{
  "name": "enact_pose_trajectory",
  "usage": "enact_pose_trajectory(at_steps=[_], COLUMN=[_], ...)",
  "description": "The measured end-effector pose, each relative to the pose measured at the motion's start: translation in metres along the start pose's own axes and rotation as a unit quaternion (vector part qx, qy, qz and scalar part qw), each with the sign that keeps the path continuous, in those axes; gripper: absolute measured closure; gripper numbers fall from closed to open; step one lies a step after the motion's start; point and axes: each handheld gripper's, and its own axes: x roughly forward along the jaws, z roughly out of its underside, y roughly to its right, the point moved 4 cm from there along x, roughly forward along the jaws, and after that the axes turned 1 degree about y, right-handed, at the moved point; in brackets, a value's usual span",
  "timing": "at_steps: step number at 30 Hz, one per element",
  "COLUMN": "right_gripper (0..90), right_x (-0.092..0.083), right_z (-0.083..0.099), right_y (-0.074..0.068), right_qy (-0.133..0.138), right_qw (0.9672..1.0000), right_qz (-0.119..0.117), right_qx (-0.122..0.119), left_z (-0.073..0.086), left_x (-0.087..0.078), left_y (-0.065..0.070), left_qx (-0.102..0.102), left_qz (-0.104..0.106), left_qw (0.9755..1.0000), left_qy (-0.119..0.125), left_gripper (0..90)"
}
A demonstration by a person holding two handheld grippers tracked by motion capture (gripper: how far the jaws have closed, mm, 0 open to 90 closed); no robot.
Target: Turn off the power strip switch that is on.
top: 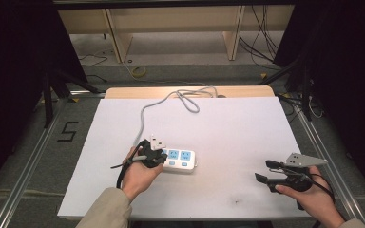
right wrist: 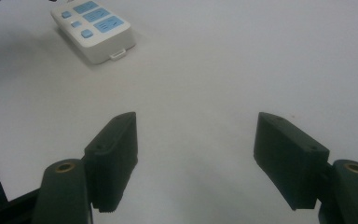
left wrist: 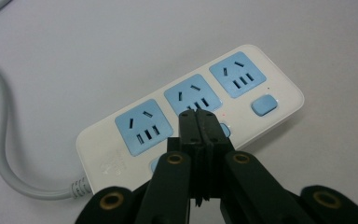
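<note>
our left claw (left wrist: 197,122) has its two black jaws pressed flat together with nothing between them, the tips hovering over the middle blue switch of the power strip (left wrist: 191,112), at or just above it; we cannot tell whether they touch. our right claw (right wrist: 196,158) is spread wide and empty, held low over the white table top (top: 237,128), well apart from the strip, near the right front edge.

the power strip (top: 179,160) lies flat on the table, left of centre near the front, with three blue sockets in a row, blue switches along one edge, and a small tab at its far end. its grey cord (top: 145,114) runs off toward the back of the table and loops there.

we judge the strip to be a stiff, light plastic box with a smooth shell that will slide on the table if pushed from the side. the long side walls look like the best place to pinch it, or we can press straight down on top to pin it. the cord is limp and may drag or twist the strip when it is moved.
</note>
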Motion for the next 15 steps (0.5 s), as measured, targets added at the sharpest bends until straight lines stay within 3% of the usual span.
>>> enact_pose_trajectory(at_steps=[15], right_gripper=[30.9], right_x=[0.0005], right_z=[-0.0006], right_y=[0.0001], right_qy=[0.002], right_qw=[1.0000], right_qz=[0.001], right_qx=[0.000], left_z=[-0.0031], left_x=[0.0054], left_y=[0.0028], left_qx=[0.003], left_qz=[0.005], left_qw=[0.9999], left_qy=[-0.009], left_gripper=[90.0])
